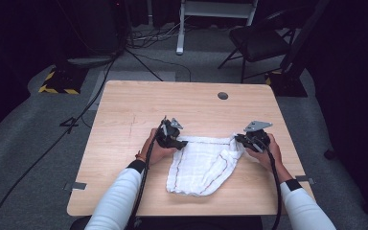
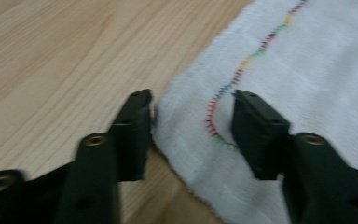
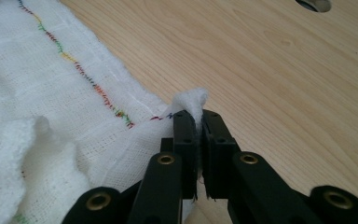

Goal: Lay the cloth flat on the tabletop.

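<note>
High view: a white cloth (image 1: 203,165) lies crumpled on the near half of a wooden table (image 1: 124,110), its lower fold close to the near edge, while the far half of the tabletop, out to a round cable hole (image 1: 223,96), stands bare, with open wood to the left and right of both hands. The left gripper (image 1: 178,143) sits at the cloth's far-left corner and the right gripper (image 1: 239,140) at its far-right corner. Left gripper view shows the jaws spread apart, one on bare wood just beside the cloth's edge, the other over the fabric, straddling the corner without pinching it. Right gripper view shows the jaws closed tight on a small peak of cloth (image 3: 192,100) poking up between them. The fabric is a white open weave, hemmed with a wavy line of multicoloured stitching (image 2: 242,70) and bunched into soft folds. Both arms are cut off at the bottom of the high view; the dark surroundings beyond the floor are hard to make out.
</note>
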The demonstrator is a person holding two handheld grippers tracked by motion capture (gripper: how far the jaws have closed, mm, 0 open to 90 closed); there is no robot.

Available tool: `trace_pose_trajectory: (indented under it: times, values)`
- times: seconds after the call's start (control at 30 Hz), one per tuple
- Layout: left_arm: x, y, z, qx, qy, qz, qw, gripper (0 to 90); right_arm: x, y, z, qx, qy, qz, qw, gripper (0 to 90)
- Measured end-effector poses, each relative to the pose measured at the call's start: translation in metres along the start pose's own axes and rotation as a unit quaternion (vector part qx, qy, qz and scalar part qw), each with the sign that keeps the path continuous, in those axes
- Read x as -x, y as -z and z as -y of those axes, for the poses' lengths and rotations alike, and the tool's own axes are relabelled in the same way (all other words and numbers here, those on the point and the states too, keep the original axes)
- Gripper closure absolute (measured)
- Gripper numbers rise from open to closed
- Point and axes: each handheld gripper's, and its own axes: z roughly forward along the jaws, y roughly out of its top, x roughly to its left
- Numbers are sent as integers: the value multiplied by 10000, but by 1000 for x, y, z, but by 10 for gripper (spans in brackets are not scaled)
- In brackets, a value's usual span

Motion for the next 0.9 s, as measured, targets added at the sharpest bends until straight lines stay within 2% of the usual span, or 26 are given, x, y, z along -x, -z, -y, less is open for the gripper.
trace_pose_trajectory:
  times: [0.03, 0.1, 0.17, 0.27, 0.37, 0.43, 0.5, 0.6, 0.7, 0.8, 0.9]
  values:
    - [0, 1, 0, -61, -46, 92, 9999, 614, 0, 1, -1, 17, 0, -23, 10000, 859]
    - [-1, 3, -1, -124, -103, 130, 9998, 730, 1, 4, -2, 73, -14, -40, 10000, 860]
    - [-2, 6, 1, -106, -117, 134, 9998, 808, 3, 8, -3, 150, -64, -81, 9998, 860]
    - [-3, 21, -2, 110, -206, 18, 9997, 842, 6, 17, -6, 314, -143, -162, 9993, 862]
    - [-1, 45, -11, 454, -319, -104, 9984, 850, 4, 27, -13, 422, -44, -152, 9990, 862]
    - [4, 68, -20, 673, -475, -256, 9963, 854, 3, 37, -20, 587, 1, -176, 9981, 862]
    - [7, 87, -28, 887, -545, -353, 9939, 862, 2, 46, -28, 747, 35, -158, 9971, 862]
    - [15, 118, -38, 1222, -720, -505, 9886, 862, 1, 64, -42, 1010, 114, -135, 9947, 862]
    - [23, 142, -45, 1411, -922, -555, 9841, 865, -1, 81, -53, 1227, 157, -112, 9923, 862]
    - [29, 154, -46, 1436, -1098, -623, 9816, 868, -3, 96, -60, 1403, 178, -117, 9899, 862]
    - [34, 163, -46, 1488, -1162, -606, 9802, 869, -5, 105, -63, 1495, 223, -97, 9885, 862]
